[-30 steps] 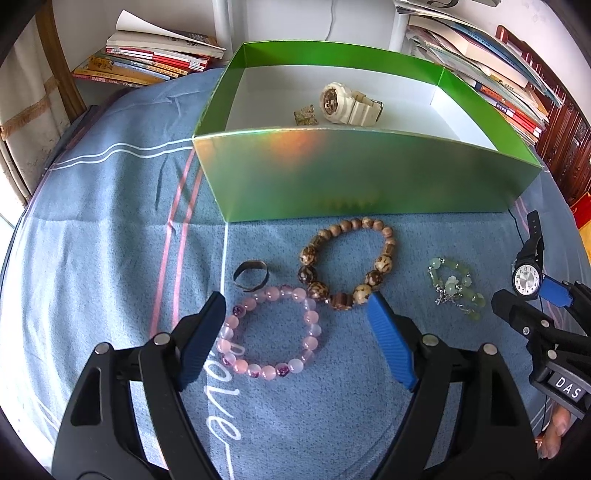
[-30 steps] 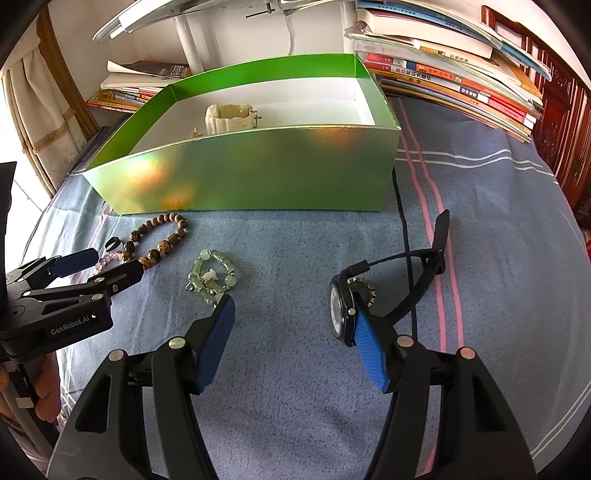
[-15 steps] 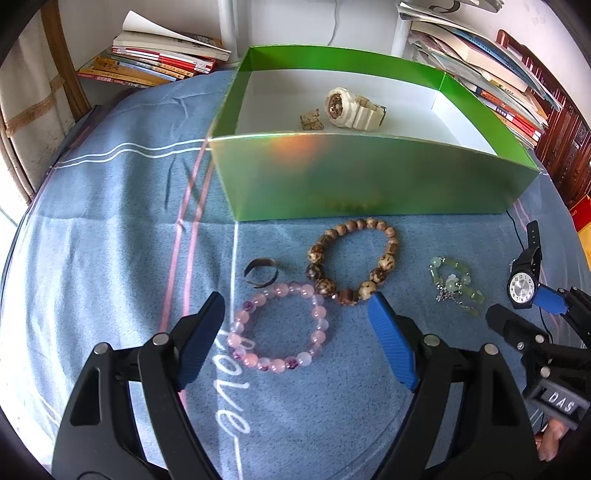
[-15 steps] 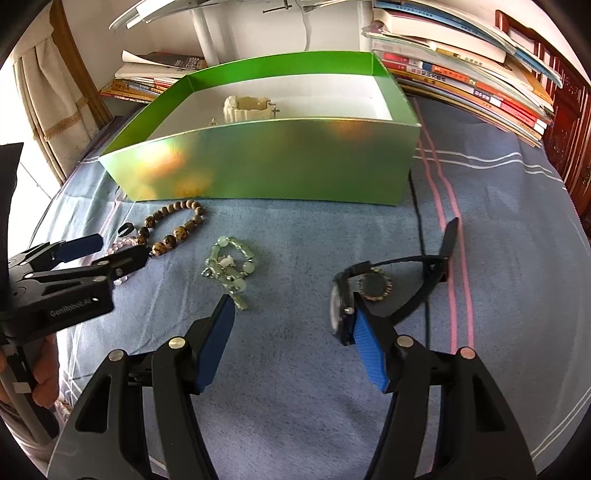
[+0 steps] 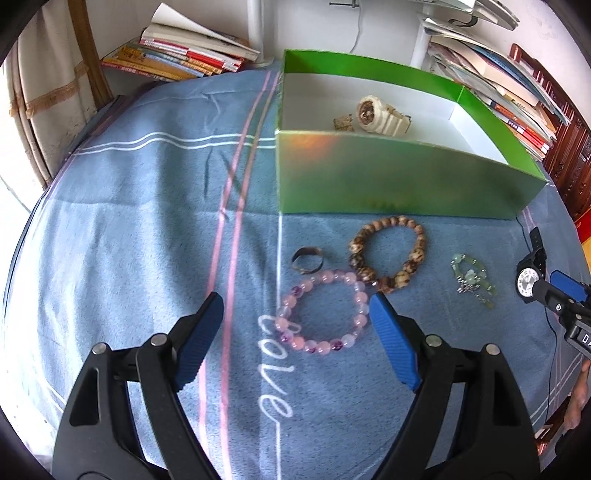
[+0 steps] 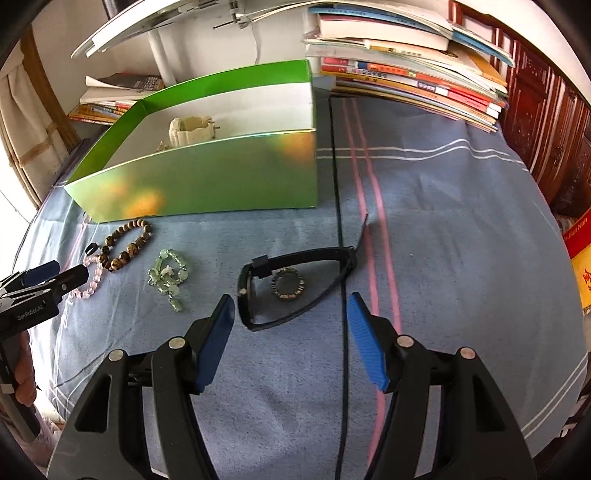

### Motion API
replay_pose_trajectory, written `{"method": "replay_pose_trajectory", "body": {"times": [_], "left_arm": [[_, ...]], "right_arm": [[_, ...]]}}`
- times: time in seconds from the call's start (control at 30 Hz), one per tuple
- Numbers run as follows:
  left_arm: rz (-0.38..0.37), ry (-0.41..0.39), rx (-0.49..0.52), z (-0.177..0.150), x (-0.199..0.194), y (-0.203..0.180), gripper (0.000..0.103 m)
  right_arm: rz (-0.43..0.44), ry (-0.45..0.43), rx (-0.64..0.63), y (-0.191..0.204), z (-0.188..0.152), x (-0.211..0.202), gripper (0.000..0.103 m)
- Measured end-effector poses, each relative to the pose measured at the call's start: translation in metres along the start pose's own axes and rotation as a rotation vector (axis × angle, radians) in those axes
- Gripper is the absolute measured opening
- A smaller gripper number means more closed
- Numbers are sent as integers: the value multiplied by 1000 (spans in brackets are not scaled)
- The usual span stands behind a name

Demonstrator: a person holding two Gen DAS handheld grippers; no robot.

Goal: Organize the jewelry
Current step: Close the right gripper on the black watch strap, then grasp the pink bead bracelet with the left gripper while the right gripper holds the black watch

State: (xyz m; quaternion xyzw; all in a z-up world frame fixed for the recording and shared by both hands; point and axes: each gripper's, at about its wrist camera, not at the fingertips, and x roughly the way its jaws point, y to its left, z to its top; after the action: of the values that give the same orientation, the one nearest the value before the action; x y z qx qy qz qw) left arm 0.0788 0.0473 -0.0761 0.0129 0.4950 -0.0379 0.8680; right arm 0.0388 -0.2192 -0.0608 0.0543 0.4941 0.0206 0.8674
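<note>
A green box holds a cream watch and a small brown piece. On the blue cloth in front lie a pink bead bracelet, a brown bead bracelet, a metal ring, a green bead bracelet, a black watch and a small beaded ring. My left gripper is open above the pink bracelet. My right gripper is open, with the black watch lying between its fingertips.
Stacks of books stand behind the box, left and right. A black cable runs down the cloth past the black watch. Dark wooden furniture is at the right. White lamp posts rise at the back.
My right gripper has swung left so the black watch now lies between its open fingers instead of against the right finger. My left gripper has shifted left; the pink bracelet sits nearer its right finger.
</note>
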Motion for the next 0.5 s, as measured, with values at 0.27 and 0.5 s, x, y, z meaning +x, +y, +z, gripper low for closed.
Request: {"method": "replay_pose_trajectory", "body": {"times": [0.27, 0.5], "left_arm": [[-8, 15, 5, -5, 5, 3, 82], [-19, 19, 2, -6, 7, 6, 82]], "right_arm": [[8, 11, -21, 15, 9, 18, 69], [23, -8, -26, 18, 9, 17, 33]]}}
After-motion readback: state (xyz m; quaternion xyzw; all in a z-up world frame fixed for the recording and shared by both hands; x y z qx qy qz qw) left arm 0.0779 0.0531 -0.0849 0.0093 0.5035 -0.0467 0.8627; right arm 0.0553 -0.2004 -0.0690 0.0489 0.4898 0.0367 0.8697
